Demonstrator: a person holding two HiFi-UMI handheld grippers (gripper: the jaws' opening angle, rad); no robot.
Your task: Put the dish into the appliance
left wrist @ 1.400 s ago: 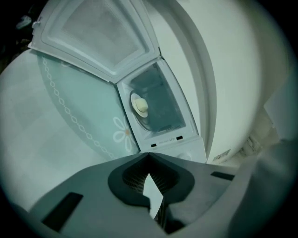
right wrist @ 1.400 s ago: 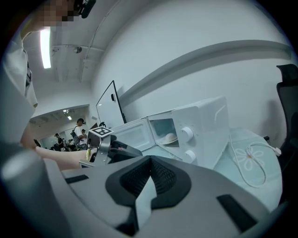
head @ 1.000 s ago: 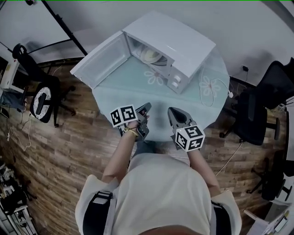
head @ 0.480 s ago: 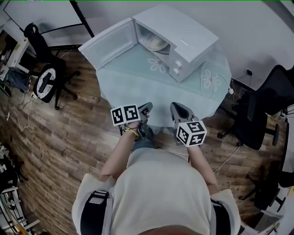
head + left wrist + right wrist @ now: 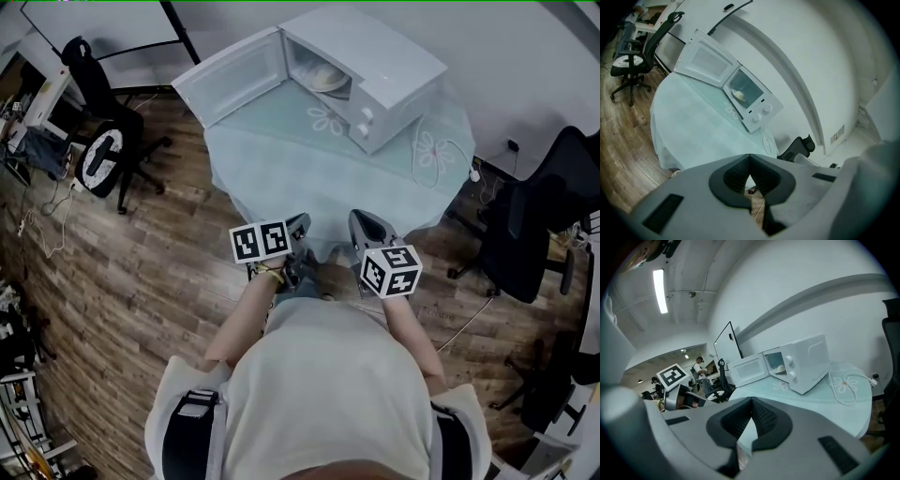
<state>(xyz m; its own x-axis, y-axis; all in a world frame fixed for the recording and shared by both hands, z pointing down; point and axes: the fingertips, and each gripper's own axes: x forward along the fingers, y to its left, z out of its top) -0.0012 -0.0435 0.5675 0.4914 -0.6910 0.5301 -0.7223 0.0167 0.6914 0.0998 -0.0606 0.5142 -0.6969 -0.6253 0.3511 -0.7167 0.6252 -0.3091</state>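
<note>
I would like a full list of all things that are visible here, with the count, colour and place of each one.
microwave: one, white, far side of the table, door open
dish: one, pale, inside the microwave
table: one, round, pale green cloth with flower prints, centre
cable: one, white, on the table right of the microwave
office chairs: at least two, black, on either side of the table
floor: brown wood pattern, around the table
left gripper: one, grey, shut, empty, at the table's near edge
right gripper: one, grey, shut, empty, beside the left gripper
</note>
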